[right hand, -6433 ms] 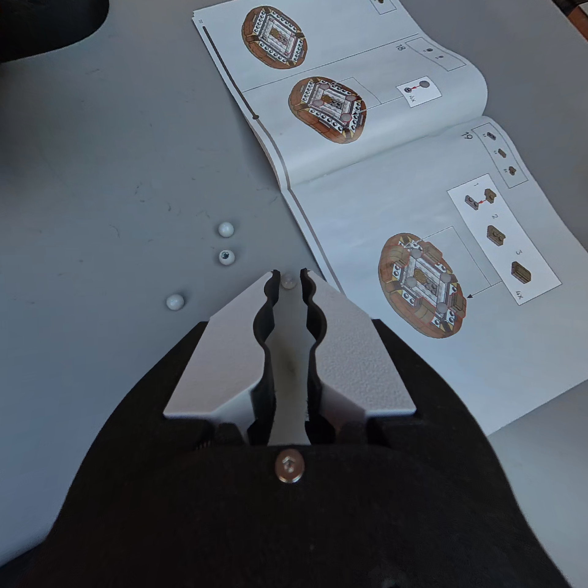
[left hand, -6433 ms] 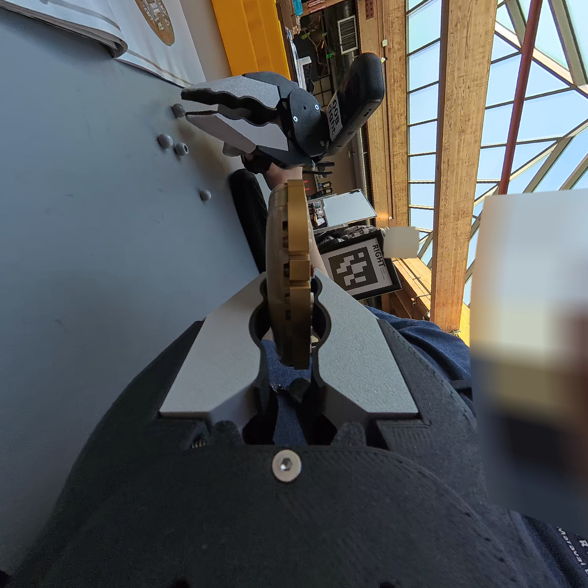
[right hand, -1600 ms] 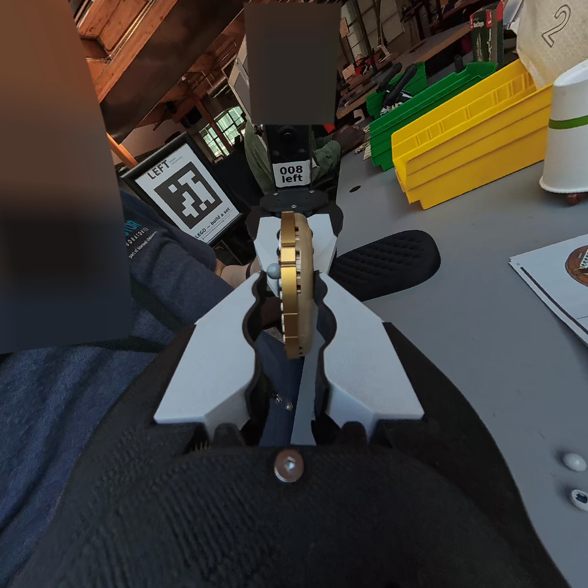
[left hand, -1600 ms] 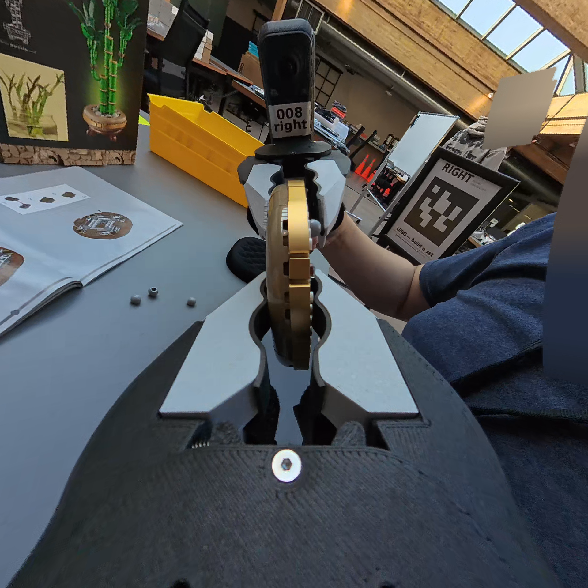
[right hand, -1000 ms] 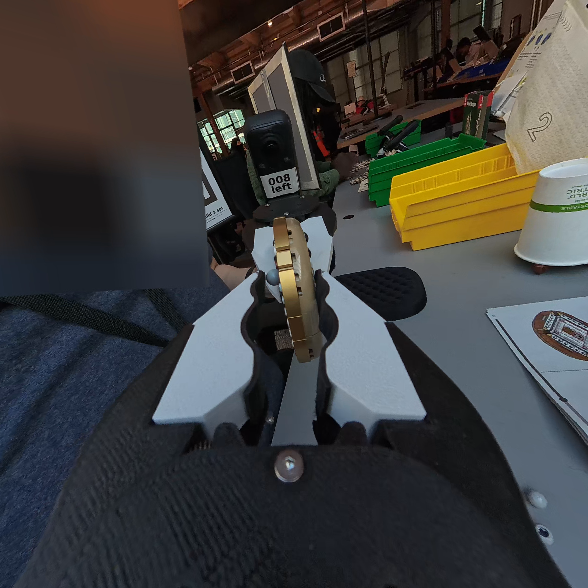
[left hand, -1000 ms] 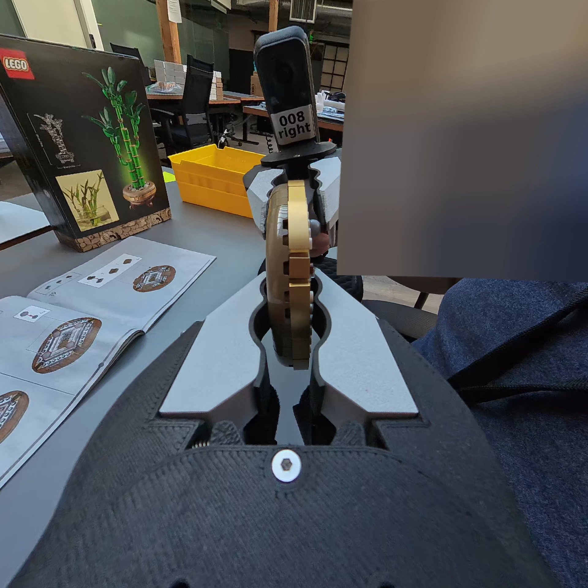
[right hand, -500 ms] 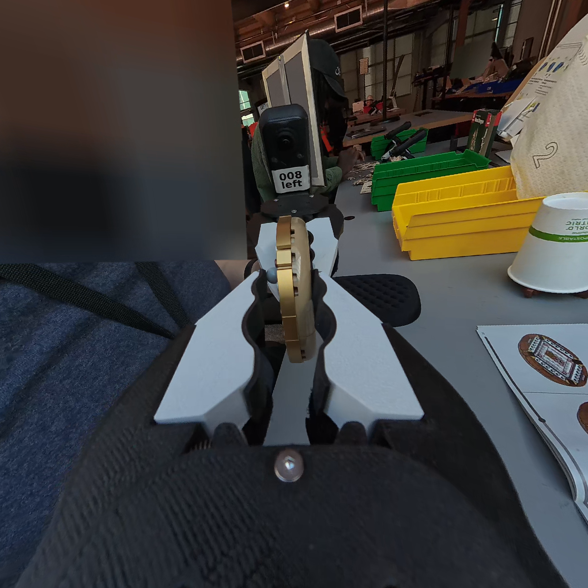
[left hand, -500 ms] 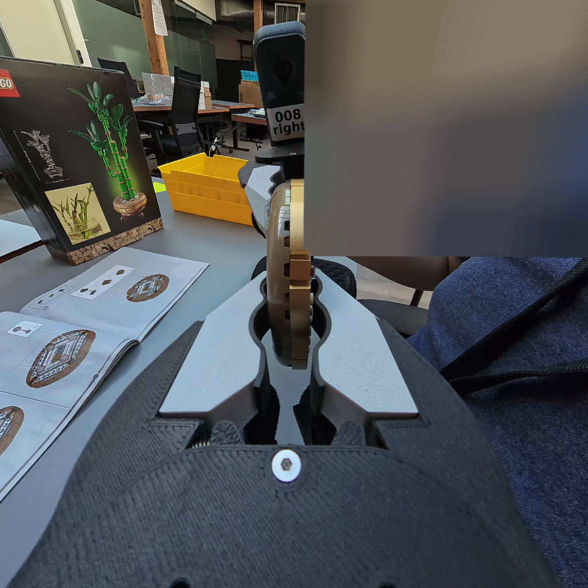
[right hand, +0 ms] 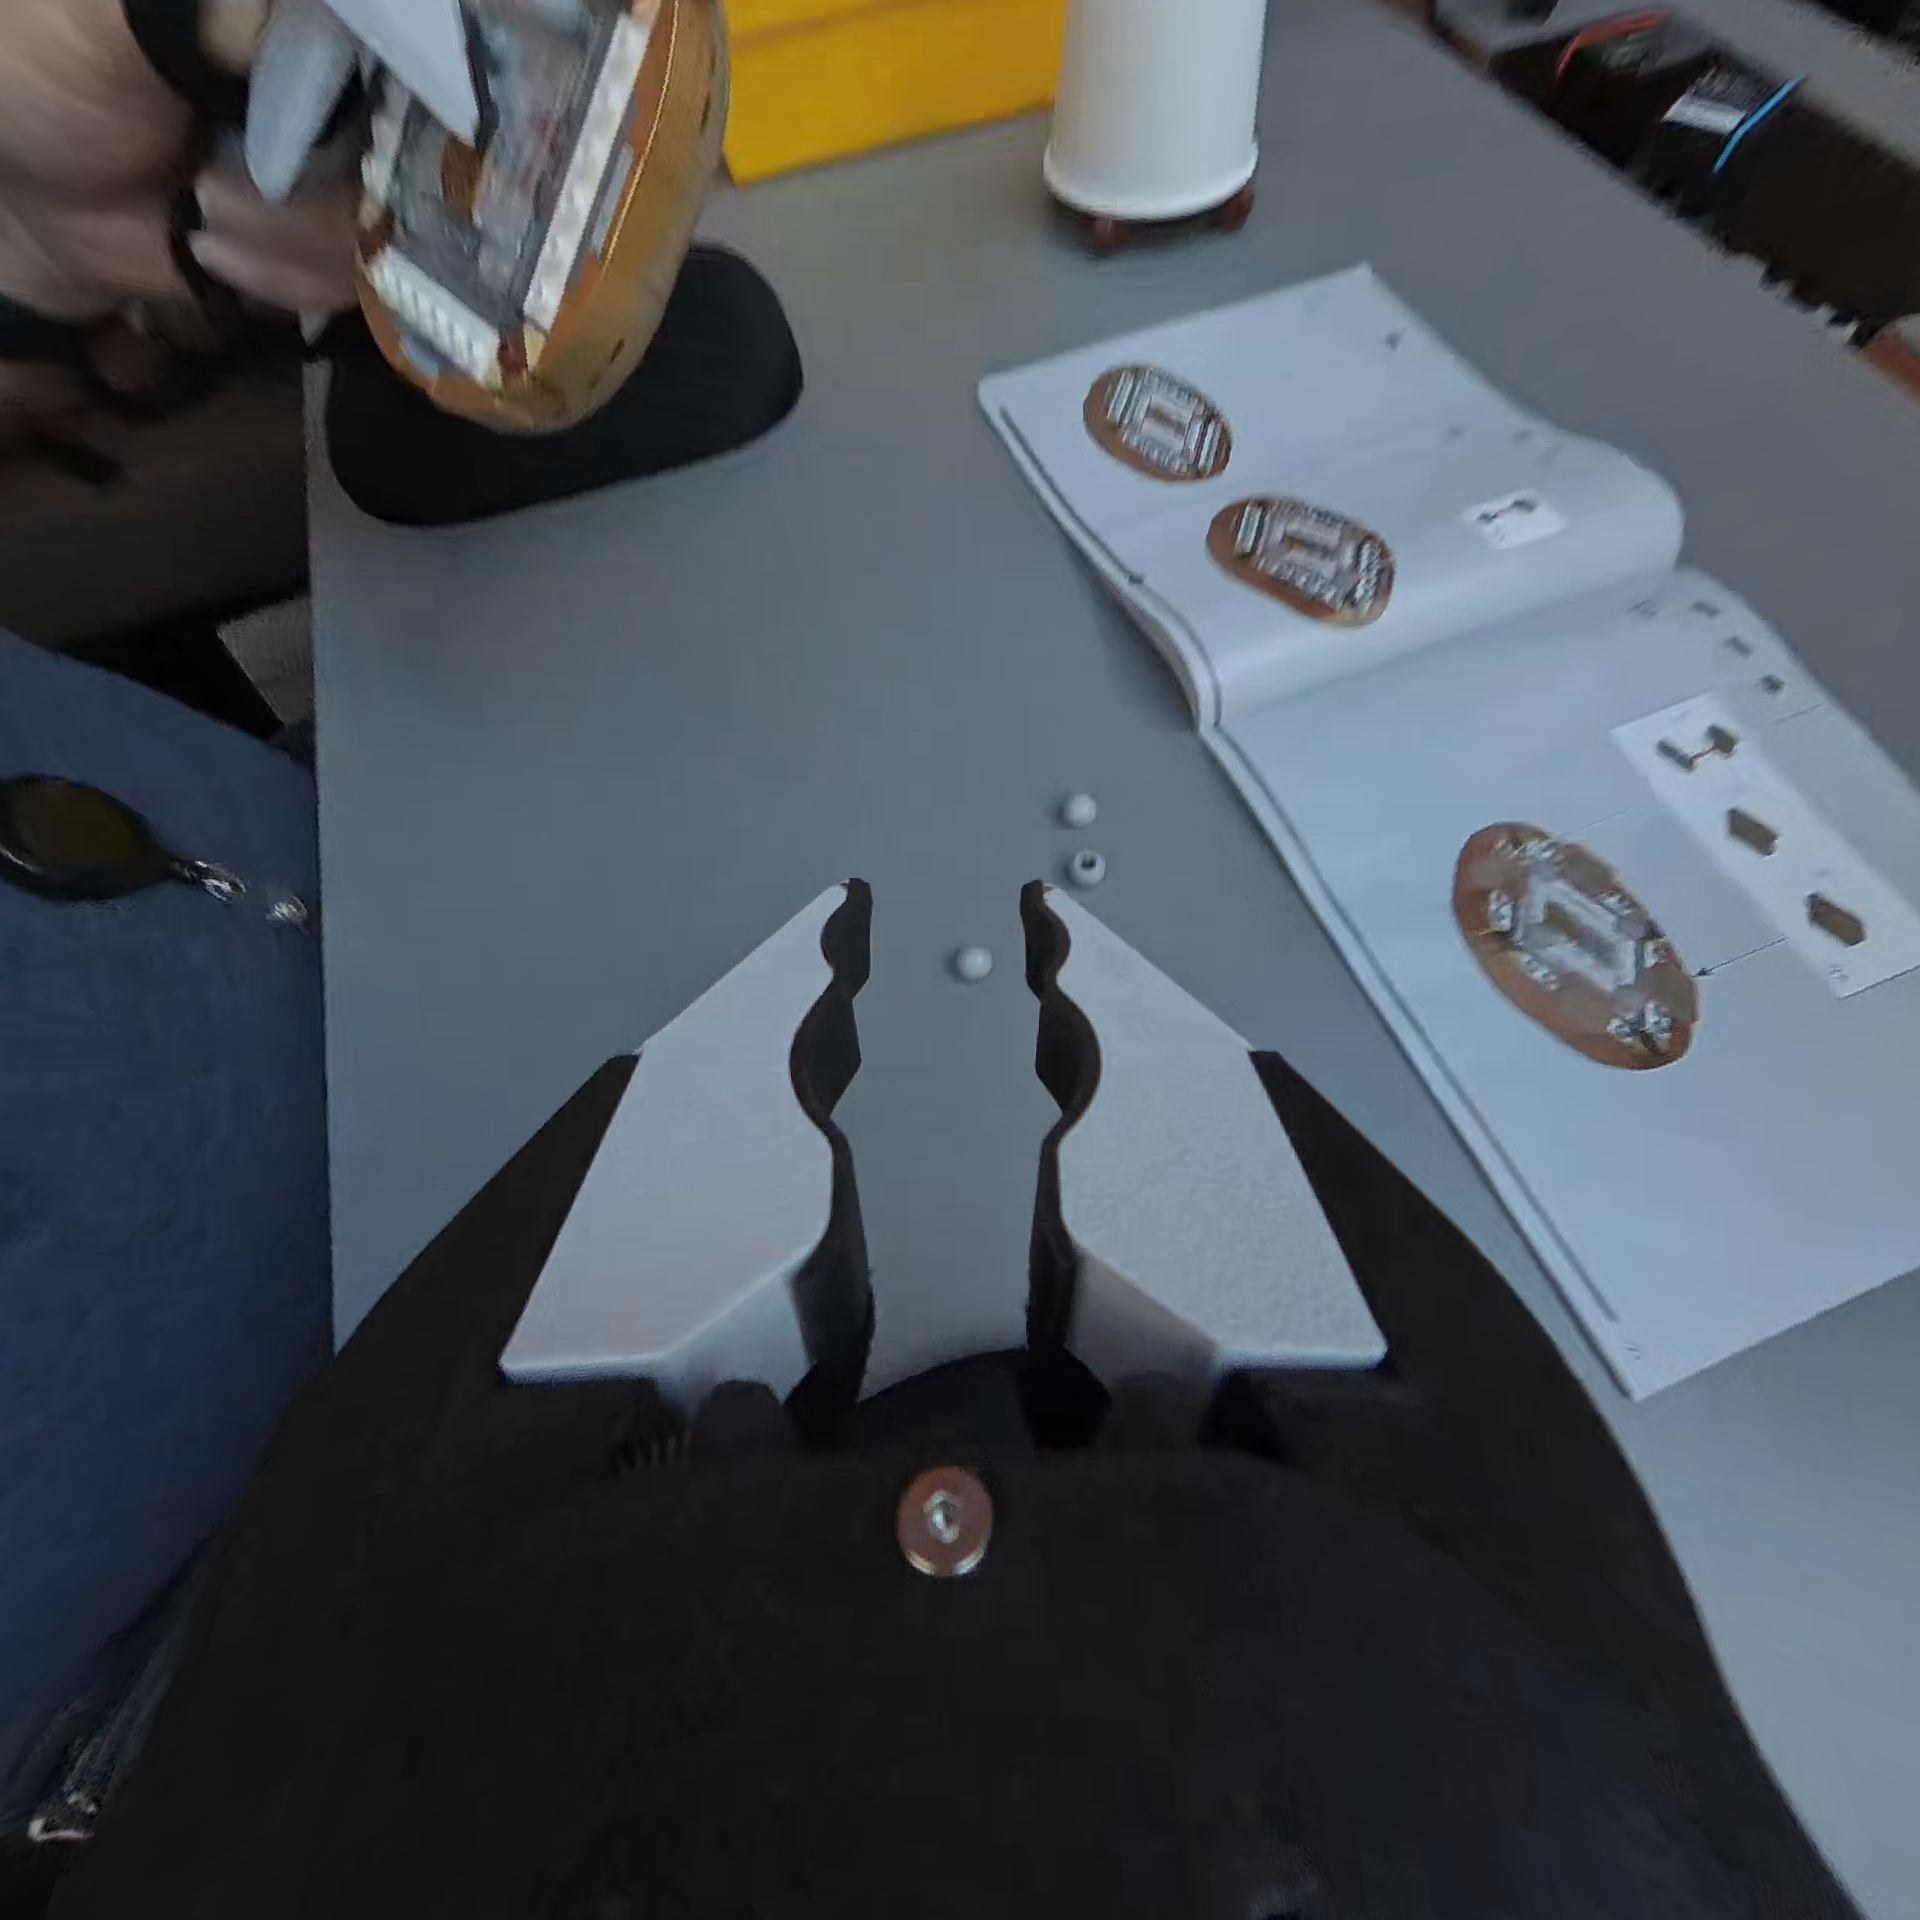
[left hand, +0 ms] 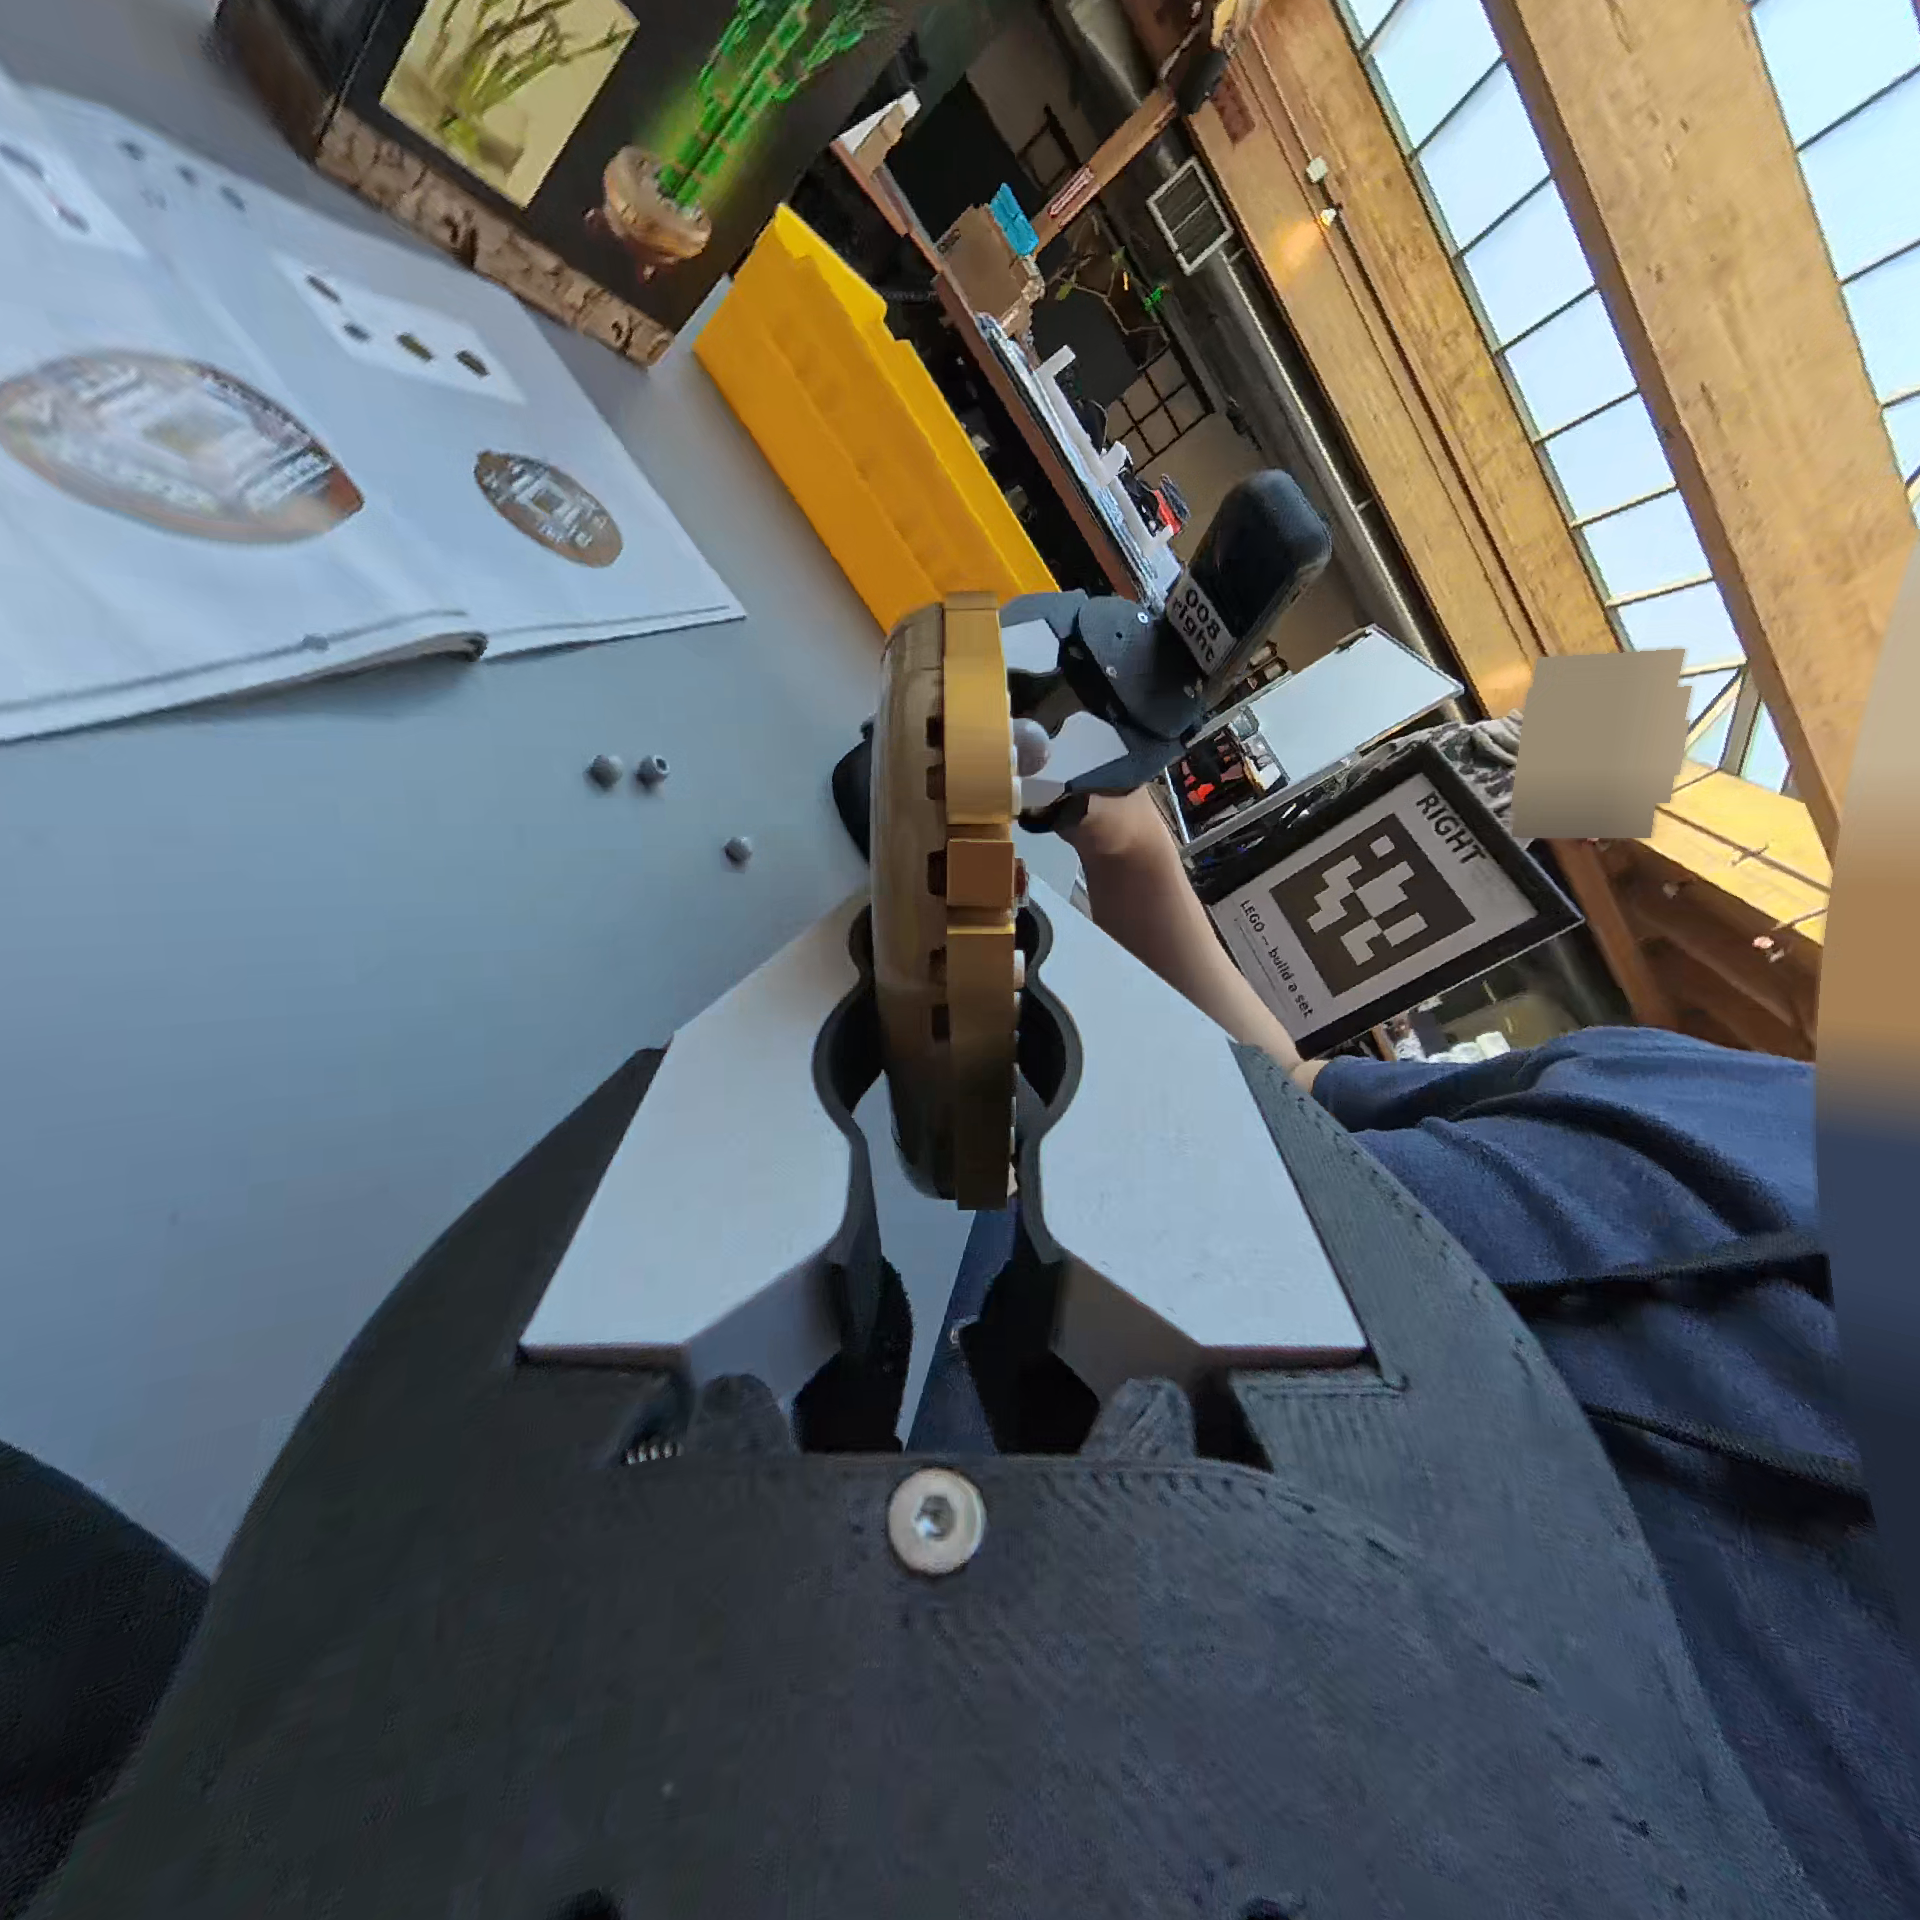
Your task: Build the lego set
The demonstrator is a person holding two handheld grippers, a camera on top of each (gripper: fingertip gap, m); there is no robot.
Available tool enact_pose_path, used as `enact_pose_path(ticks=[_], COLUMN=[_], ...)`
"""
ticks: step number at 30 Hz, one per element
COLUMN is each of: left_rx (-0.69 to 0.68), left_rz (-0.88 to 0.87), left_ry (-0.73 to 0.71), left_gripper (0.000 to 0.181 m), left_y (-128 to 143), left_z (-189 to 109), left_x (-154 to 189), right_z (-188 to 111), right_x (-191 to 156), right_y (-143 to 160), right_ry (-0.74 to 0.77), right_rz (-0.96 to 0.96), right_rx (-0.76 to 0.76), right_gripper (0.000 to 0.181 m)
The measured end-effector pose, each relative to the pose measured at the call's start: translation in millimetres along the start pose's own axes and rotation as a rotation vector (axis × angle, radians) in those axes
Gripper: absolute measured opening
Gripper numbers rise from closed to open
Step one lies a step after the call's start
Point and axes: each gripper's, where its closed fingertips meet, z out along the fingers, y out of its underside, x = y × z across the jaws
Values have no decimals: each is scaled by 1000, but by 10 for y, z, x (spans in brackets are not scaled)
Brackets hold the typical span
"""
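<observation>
The left tongs [left hand: 940, 1039] pinch the round gold-brown lego base [left hand: 951, 914] on its edge, holding it off the desk [left hand: 364, 987] with its rim upright between the two fingers. The right tongs [right hand: 943, 894] are spread and hold nothing — they hang over the desk, pointing down at three small grey beads [right hand: 971, 962]. One bead lies between the fingertips; the other two lie just beyond the right tip. Right of the beads an open instruction booklet [right hand: 1455, 810] lies flat. Beyond the beads sit a black pad [right hand: 623, 436], a white paper cup [right hand: 1148, 104] and a yellow bin [right hand: 883, 83].
</observation>
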Motion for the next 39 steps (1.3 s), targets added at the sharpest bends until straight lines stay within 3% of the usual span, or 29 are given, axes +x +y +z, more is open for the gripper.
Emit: enact_pose_path(ticks=[3, 8, 22, 24, 28, 30, 35, 39], left_rx=[-27, -51, -26, -18, -12, -19, -21, -20], left_rz=[-129, -277, -368, -378, -393, -399, -418, -419], left_ry=[5, 16, 0, -3, 2, 11, 44, 51], left_gripper=[19, 19, 19, 19, 19, 19, 19, 19], left_y=[74, 187, 220, 226, 243, 252, 249, 247], left_z=[49, 131, 144, 143, 202, 247, 303, 296], left_x=[-132, -244, -441, -460, -470, -459, -409, -396], right_z=[232, 442, 491, 480, 406, 454, 676, 700], right_x=[59, 74, 52, 33, -395, -643, -737, -727], right_y=[284, 477, 472, 359, -493, -720, -629, -635], right_ry=[79, 48, 40, 51, -57, -127, -147, -149], right_rz=[-55, -2, -53, -64, -130, -182, -270, -259], right_rx=[-118, -204, -230, -195, 56, 72, -76, -81], right_gripper=[21, 19, 9, 9, 8, 8, 8, 8])
